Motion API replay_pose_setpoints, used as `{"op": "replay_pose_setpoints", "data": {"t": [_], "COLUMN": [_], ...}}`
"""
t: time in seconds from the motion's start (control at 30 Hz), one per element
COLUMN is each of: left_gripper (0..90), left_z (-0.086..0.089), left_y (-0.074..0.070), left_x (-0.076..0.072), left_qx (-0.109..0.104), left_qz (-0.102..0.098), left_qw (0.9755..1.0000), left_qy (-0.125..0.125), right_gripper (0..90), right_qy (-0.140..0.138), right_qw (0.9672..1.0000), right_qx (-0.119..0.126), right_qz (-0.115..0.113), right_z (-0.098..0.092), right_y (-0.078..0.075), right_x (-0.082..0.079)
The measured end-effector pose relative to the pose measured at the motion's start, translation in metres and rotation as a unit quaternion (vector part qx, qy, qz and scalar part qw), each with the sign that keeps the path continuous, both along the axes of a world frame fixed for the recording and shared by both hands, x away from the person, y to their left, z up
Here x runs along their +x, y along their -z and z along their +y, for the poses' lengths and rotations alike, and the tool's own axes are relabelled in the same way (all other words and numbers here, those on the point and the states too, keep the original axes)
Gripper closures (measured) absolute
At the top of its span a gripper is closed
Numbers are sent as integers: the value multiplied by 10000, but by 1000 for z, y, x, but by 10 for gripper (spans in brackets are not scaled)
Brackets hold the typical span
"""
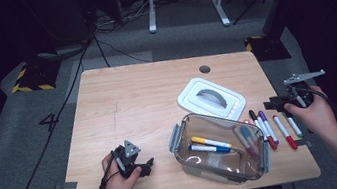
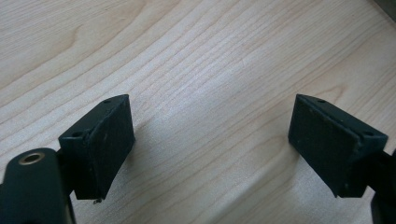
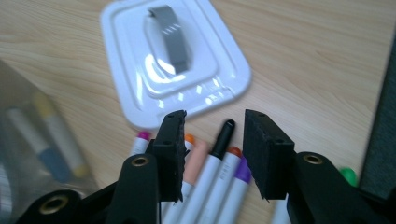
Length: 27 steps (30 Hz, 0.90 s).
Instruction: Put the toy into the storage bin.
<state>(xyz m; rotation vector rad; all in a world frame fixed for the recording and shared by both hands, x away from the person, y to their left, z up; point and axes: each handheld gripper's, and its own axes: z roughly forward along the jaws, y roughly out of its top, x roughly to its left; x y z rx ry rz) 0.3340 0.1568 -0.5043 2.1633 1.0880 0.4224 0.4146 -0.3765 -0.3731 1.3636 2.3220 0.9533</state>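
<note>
Markers (image 3: 219, 163) lie just right of the clear box (image 1: 217, 148); right tongs (image 3: 212, 154) open above them, left tongs (image 2: 210, 144) open, idle on worktop (image 2: 196, 56) — straddle one barrel squarely before closing.

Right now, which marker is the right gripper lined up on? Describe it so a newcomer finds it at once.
Start at the white lid with the grey handle. Just below its near edge lies a row of markers on the table. The one between the open jaws of the right gripper is the black-capped marker, the only dark tip among orange, purple and pink caps.
</note>
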Motion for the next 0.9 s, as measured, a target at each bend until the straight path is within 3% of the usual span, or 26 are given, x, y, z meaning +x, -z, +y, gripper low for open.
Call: {"op": "replay_pose_setpoints", "data": {"t": [0.2, 0.4, 0.5, 0.7, 0.9], "left_gripper": [149, 149, 149, 149, 149], "left_z": [0, 0, 0, 0, 0], "left_y": [0, 0, 0, 0, 0], "left_x": [0, 0, 0, 0, 0], "left_qx": [1, 0, 0, 1, 2], "left_qz": [-1, 0, -2, 0, -1], "left_qw": [10000, 10000, 10000, 10000, 10000], "left_qy": [0, 0, 0, 1, 0], "right_gripper": [601, 609, 634, 659, 716], "right_qy": [415, 714, 821, 850, 873], "right_qw": [9986, 9952, 9924, 9895, 9869], "right_qx": [-190, -313, -501, -550, -730], "right_qz": [256, 592, 769, 1035, 1144], "right_z": [-29, -45, -51, -53, -49], "right_y": [29, 57, 71, 88, 96], "right_x": [2, 3, 2, -3, -6]}}
